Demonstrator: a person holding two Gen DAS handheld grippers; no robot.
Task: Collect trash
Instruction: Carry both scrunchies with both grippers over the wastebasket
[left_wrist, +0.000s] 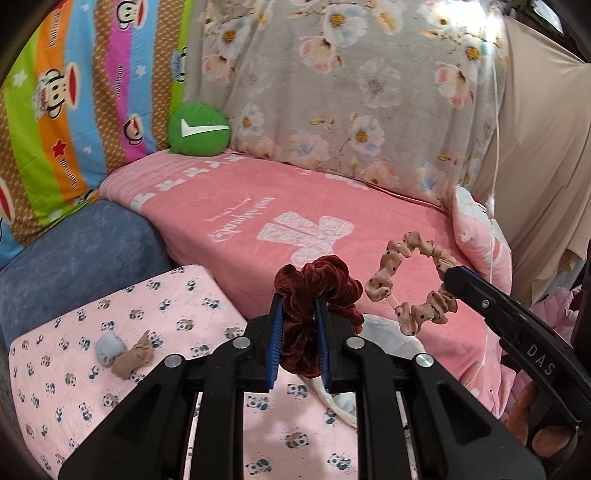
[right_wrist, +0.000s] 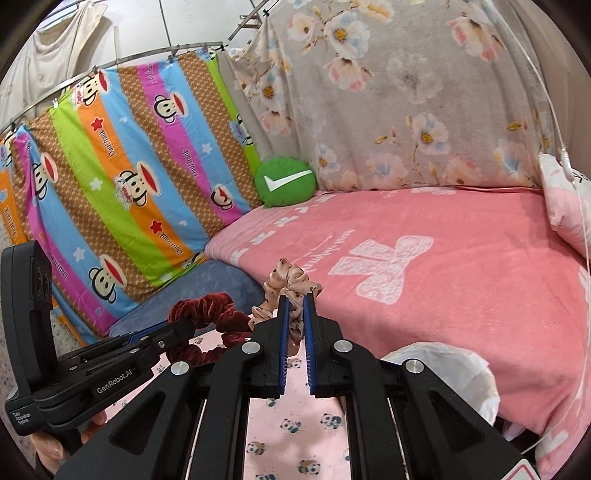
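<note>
Left wrist view: a red scrunchie (left_wrist: 317, 291) is clamped in the left gripper (left_wrist: 300, 306) above a panda sheet (left_wrist: 66, 369). A pink scrunchie (right_wrist: 291, 284) is pinched in the right gripper (right_wrist: 296, 306), held above the sheet near a pink blanket (right_wrist: 461, 295).

both cameras look forward and slightly down along their own fingers toward the round green plush cushion with a white tick (left_wrist: 199, 128), set far back in the bed corner. the left wrist view sits close over the pink panda-print cloth (left_wrist: 122, 332), facing the cushion from its right-front. the right wrist view faces it from further right. both share the cushion (right_wrist: 286, 181).
</note>
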